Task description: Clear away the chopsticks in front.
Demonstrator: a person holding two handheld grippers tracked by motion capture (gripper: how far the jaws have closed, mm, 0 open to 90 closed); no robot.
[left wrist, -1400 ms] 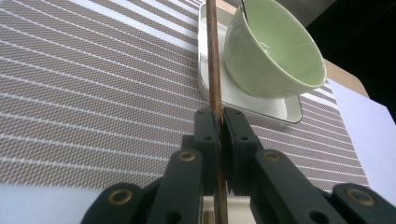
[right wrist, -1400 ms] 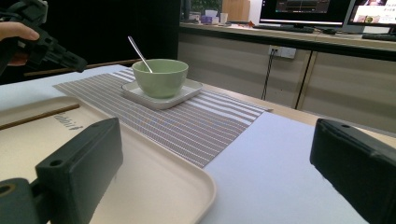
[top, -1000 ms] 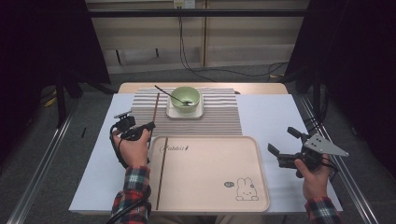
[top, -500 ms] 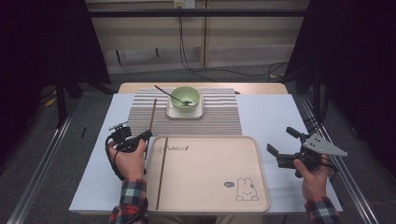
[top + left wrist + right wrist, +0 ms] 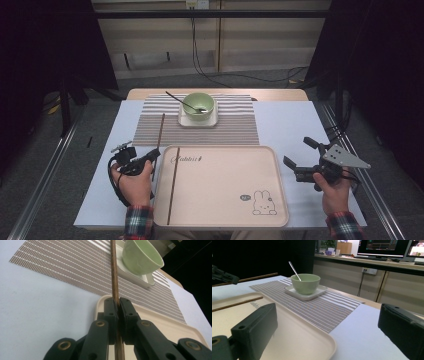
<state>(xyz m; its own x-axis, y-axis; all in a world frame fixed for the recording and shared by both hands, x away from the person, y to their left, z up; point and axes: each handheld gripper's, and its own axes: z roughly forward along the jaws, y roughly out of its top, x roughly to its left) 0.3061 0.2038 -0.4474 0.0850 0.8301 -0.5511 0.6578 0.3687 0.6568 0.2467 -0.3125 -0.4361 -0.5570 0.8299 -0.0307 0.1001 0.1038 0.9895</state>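
One chopstick lies on the tray beside the held chopstick.

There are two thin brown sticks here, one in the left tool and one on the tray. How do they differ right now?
The held chopstick is clamped between the shut jaws of the left tool; the loose chopstick is touched by neither tool. The held chopstick reaches out over the striped placemat; the loose chopstick lies flat on the beige tray, near its left edge. Both are dark brown, slender and point roughly away from the person.
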